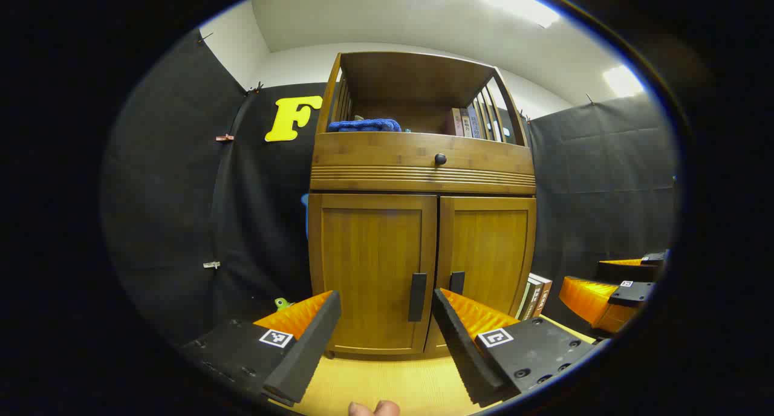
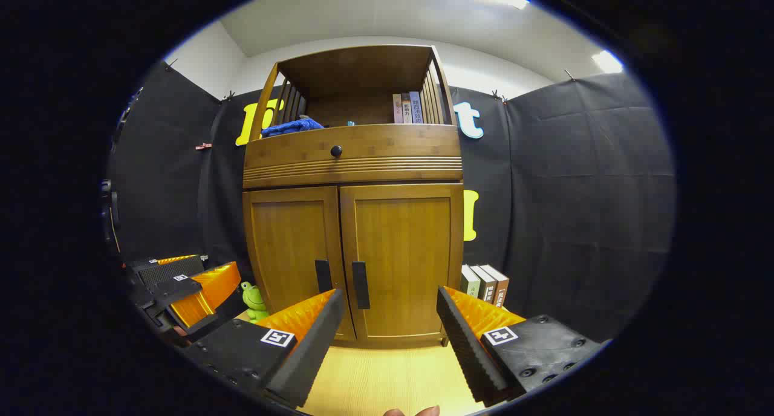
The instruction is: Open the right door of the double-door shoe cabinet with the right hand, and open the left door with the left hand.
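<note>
Both doors are closed — the left door point(image 1: 372, 271) and right door point(image 2: 402, 262) of the shoe cabinet point(image 2: 354, 156) meet at their dark handles. The left gripper point(image 1: 387, 337) and right gripper point(image 2: 390, 337) hover with fingers apart, short of the cabinet. Book point(image 2: 484, 283) spines beside its right edge carry writing too small to read.

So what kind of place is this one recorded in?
Likely a staged recording booth, not a real home: black cloth walls pinned up around a lone wooden shoe cabinet, with books and a frog toy set beside it.
</note>
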